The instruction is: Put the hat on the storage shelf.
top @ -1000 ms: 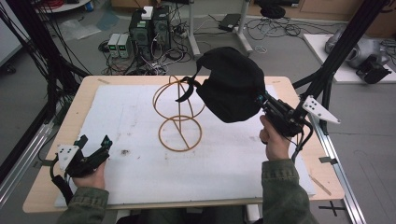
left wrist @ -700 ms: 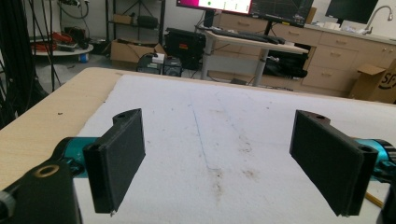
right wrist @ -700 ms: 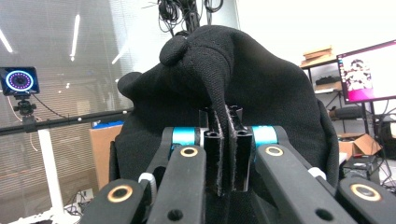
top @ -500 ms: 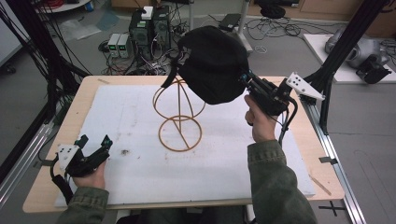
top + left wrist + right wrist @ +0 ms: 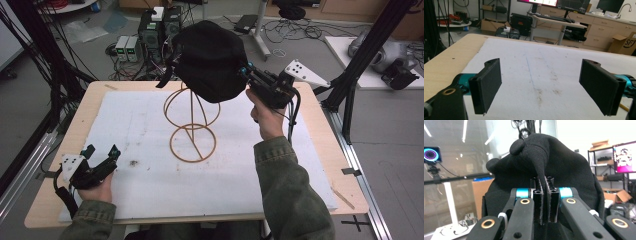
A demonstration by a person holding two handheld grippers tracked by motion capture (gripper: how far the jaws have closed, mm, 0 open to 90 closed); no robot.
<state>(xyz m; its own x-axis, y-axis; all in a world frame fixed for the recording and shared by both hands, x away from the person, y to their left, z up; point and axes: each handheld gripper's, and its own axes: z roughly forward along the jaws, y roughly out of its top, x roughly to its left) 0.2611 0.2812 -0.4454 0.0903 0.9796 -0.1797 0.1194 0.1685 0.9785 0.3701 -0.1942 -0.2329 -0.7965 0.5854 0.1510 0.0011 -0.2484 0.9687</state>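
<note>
A black cap [image 5: 212,60] hangs in the air over the top of a tan wire stand [image 5: 192,127] that rises from the white mat. My right gripper [image 5: 245,75] is shut on the cap's edge; in the right gripper view the black fabric [image 5: 544,170] is pinched between the two closed jaws [image 5: 543,202]. My left gripper [image 5: 102,155] rests near the table's front left corner, apart from the stand. Its jaws stand wide open in the left gripper view, the fingers [image 5: 486,87] with nothing between them.
A white mat [image 5: 130,125] covers most of the wooden table [image 5: 87,107]. Black frame posts [image 5: 350,90] stand at the table's right and left sides. Computer boxes and cables [image 5: 150,35] lie on the floor behind the table.
My right gripper has carried the cap up and to the left, from right of the stand to over its top. The left gripper has stayed still.
</note>
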